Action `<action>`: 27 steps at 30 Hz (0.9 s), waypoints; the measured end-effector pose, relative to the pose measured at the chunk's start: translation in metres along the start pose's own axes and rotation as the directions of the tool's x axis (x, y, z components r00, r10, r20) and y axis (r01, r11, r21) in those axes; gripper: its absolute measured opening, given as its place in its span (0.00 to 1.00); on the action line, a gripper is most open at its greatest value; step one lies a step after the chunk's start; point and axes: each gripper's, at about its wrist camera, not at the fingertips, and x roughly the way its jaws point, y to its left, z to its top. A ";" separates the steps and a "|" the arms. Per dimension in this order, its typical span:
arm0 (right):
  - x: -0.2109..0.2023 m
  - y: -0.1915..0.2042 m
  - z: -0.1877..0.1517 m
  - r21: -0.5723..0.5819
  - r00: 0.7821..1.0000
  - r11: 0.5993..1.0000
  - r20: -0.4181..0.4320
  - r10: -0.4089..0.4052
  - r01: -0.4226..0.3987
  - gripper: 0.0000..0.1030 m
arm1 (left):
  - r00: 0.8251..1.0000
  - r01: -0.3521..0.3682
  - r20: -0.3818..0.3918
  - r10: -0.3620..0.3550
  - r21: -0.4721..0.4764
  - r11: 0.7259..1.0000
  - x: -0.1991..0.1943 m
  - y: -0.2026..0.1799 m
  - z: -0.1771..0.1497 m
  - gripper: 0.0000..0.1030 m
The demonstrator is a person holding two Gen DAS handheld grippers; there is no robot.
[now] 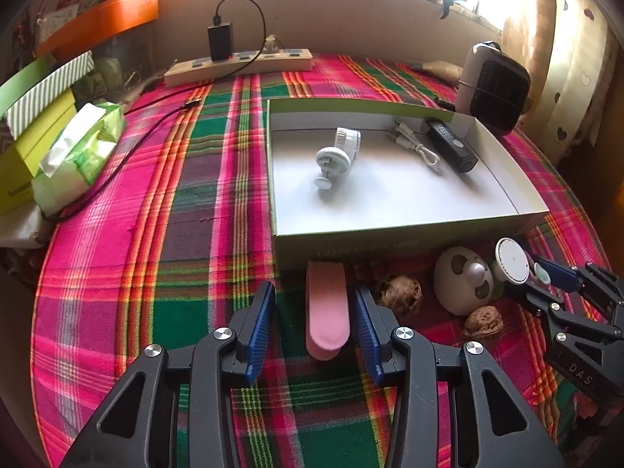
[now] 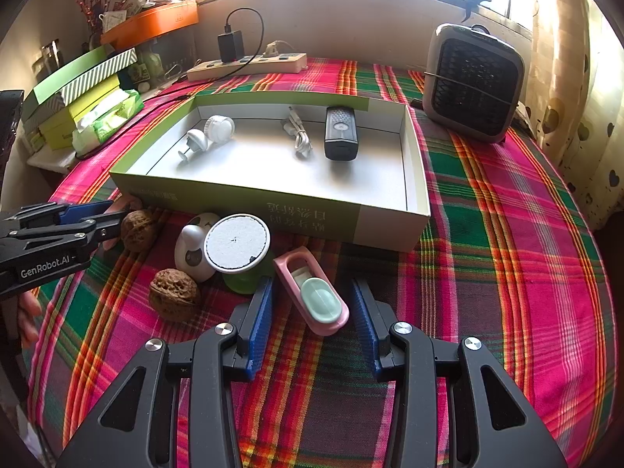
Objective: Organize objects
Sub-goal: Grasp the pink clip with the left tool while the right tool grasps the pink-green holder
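pink case (image 1: 327, 312) between wide left gripper (image 1: 314, 325) fingers, right gripper (image 2: 312, 321) wide too, two walnuts (image 2: 174, 299) (outside box (image 2: 312, 210))

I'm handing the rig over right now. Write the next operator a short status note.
Left gripper: open, fingers straddling the pink case, not shut on it.
Right gripper: open, fingers either side of the pink-and-mint case.
Done: white clip, white cable and black device lie in the box.
Left: both cases, two walnuts, white egg-shaped gadget and white-topped green holder, all on the cloth before the box.
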 end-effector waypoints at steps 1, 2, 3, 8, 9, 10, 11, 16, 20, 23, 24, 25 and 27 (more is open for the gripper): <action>0.000 -0.001 0.000 0.003 1.000 1.000 0.000 0.000 0.000 0.40 | 1.000 -0.002 0.004 0.002 0.002 1.000 0.000 0.000 0.000 0.38; 0.000 -0.002 0.000 0.006 1.000 1.000 0.000 0.001 -0.001 0.40 | 1.000 -0.004 0.009 0.004 0.005 1.000 0.000 0.000 0.000 0.38; 0.000 -0.002 0.000 0.006 1.000 1.000 0.000 0.000 0.000 0.40 | 1.000 -0.004 0.012 0.004 0.005 1.000 0.000 0.000 -0.001 0.38; 0.001 -0.002 0.001 0.004 1.000 1.000 0.000 -0.004 0.004 0.40 | 0.999 -0.008 0.031 0.008 0.011 1.000 0.000 0.000 -0.003 0.37; 0.001 -0.002 0.001 0.003 1.000 1.000 0.000 -0.005 0.005 0.40 | 0.999 -0.011 0.035 0.011 0.012 1.000 0.000 0.000 -0.004 0.35; 0.001 -0.002 0.000 0.002 1.000 1.000 0.000 -0.006 0.006 0.40 | 0.999 -0.015 0.039 0.014 0.011 1.000 0.000 0.000 -0.004 0.34; 0.001 -0.002 0.001 0.001 1.000 1.000 0.000 -0.008 0.008 0.40 | 0.999 -0.021 0.043 0.020 0.007 1.000 0.000 0.001 -0.004 0.29; 0.001 -0.003 0.000 0.006 1.000 1.000 0.001 -0.011 0.011 0.37 | 0.998 -0.026 0.057 0.026 -0.009 1.000 0.000 0.007 -0.004 0.18; 0.001 -0.002 0.000 0.003 1.000 1.000 0.004 -0.008 0.008 0.28 | 0.998 -0.023 0.064 0.024 -0.013 1.000 0.000 0.009 -0.004 0.15; 0.001 -0.003 0.000 0.004 1.000 1.000 0.004 -0.009 0.009 0.21 | 0.998 -0.023 0.066 0.023 -0.012 1.000 0.000 0.008 -0.004 0.15; 0.001 -0.003 0.000 0.004 1.000 1.000 0.004 -0.011 0.011 0.19 | 0.997 -0.023 0.067 0.024 -0.011 1.000 0.000 0.008 -0.004 0.15; 0.001 -0.004 0.000 0.006 1.000 1.000 0.004 -0.010 0.010 0.18 | 0.997 -0.023 0.067 0.024 -0.011 1.000 0.000 0.008 -0.004 0.15; 0.000 -0.004 -0.001 0.011 1.000 1.000 0.005 -0.005 0.005 0.18 | 0.997 -0.022 0.067 0.023 -0.012 1.000 0.000 0.008 -0.004 0.15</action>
